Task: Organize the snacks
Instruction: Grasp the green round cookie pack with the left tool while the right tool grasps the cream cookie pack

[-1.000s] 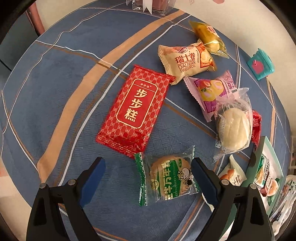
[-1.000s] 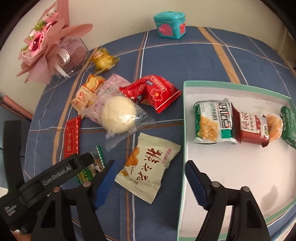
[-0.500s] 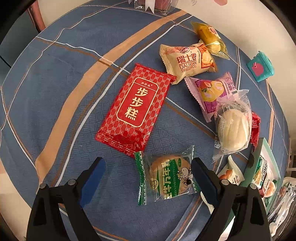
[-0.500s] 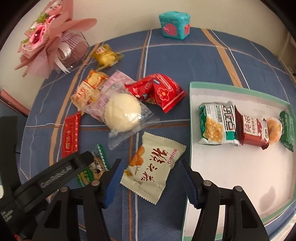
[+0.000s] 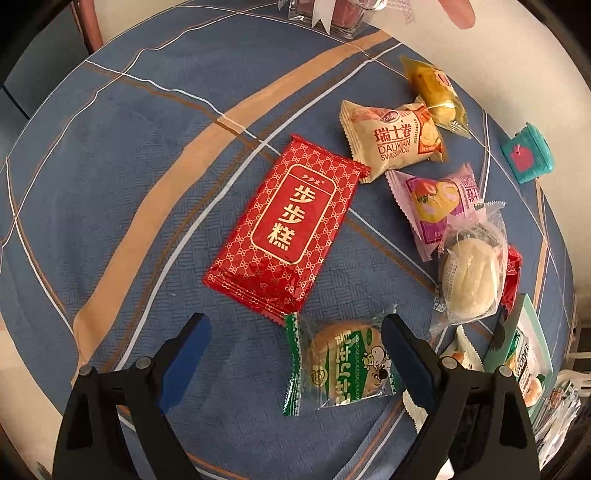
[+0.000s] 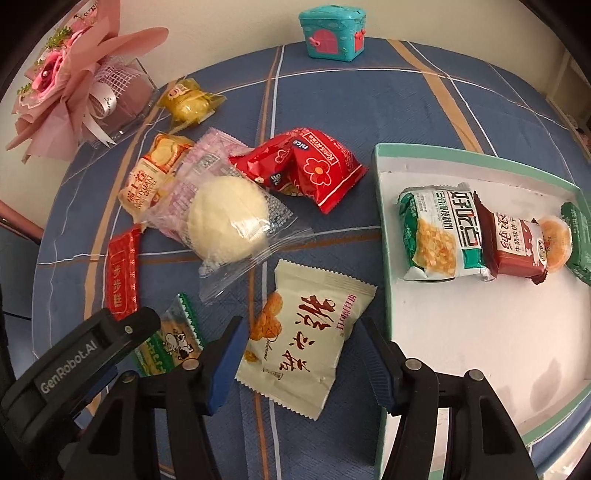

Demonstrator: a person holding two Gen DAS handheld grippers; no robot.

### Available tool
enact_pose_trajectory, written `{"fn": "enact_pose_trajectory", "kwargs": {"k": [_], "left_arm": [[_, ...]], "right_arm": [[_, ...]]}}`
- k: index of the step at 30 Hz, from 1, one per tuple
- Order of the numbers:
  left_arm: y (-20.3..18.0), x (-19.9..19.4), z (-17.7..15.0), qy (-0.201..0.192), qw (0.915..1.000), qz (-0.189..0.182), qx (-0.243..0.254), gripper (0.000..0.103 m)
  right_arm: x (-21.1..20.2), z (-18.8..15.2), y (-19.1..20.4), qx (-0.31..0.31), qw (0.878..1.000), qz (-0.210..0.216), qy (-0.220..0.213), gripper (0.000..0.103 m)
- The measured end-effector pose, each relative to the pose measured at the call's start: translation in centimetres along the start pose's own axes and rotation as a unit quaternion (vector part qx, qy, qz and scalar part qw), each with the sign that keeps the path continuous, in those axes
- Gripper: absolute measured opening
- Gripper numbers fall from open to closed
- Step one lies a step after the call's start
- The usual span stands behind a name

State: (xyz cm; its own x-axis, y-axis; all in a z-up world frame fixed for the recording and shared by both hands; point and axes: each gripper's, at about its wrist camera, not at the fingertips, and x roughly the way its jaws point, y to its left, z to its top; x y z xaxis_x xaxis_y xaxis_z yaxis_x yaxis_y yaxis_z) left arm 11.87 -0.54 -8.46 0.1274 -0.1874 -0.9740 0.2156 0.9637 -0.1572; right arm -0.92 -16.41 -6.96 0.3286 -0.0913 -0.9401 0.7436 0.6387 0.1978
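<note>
My left gripper (image 5: 295, 336) is open, low over the blue tablecloth, with a green-and-clear biscuit packet (image 5: 343, 365) lying between its fingers, nearer the right one. A flat red packet (image 5: 288, 229) lies just ahead. My right gripper (image 6: 299, 339) is open around a cream snack packet (image 6: 303, 339) lying flat beside the tray. The green-rimmed white tray (image 6: 480, 332) on the right holds a green-white packet (image 6: 439, 230), a dark red packet (image 6: 517, 247) and a round biscuit packet (image 6: 557, 240).
Loose snacks on the cloth: a clear-wrapped white bun (image 6: 229, 218), a red "nice" bag (image 6: 306, 166), a Swiss roll packet (image 5: 395, 138), a pink packet (image 5: 439, 206), a yellow one (image 5: 436, 92). A teal box (image 6: 332, 33) and a pink bouquet (image 6: 74, 85) stand at the back.
My right gripper has moved left and forward, so its fingers now straddle the cream packet. My left gripper has drifted slightly; the green biscuit packet stays between its fingers.
</note>
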Motion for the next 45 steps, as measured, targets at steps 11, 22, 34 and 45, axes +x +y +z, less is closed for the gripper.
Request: {"fn": "enact_pose_trajectory", "kwargs": {"k": [11,22,34,45], "left_arm": [[0.9,0.1,0.4,0.004,1.0000,-0.004,-0.008,0.094],[-1.6,0.6,-0.4,0.016,0.9994,-0.005,0.029,0.094],[-5.7,2.0,-2.1,0.024,0.9956,0.021,0.088,0.092],[-6.0,0.3,-1.5,0.011,0.9962,-0.008,0.087,0.056]], "right_arm": [[2.2,0.7,0.1,0.022,1.000,-0.001,0.013,0.064],[2.5,-0.4,1.7,-0.047,0.998,-0.025,0.016,0.061],[3.0,-1.5,2.4,-0.107,0.993,-0.022,0.040,0.061],[3.3,-1.2,2.2,-0.118,0.992,-0.020,0.043,0.060]]}}
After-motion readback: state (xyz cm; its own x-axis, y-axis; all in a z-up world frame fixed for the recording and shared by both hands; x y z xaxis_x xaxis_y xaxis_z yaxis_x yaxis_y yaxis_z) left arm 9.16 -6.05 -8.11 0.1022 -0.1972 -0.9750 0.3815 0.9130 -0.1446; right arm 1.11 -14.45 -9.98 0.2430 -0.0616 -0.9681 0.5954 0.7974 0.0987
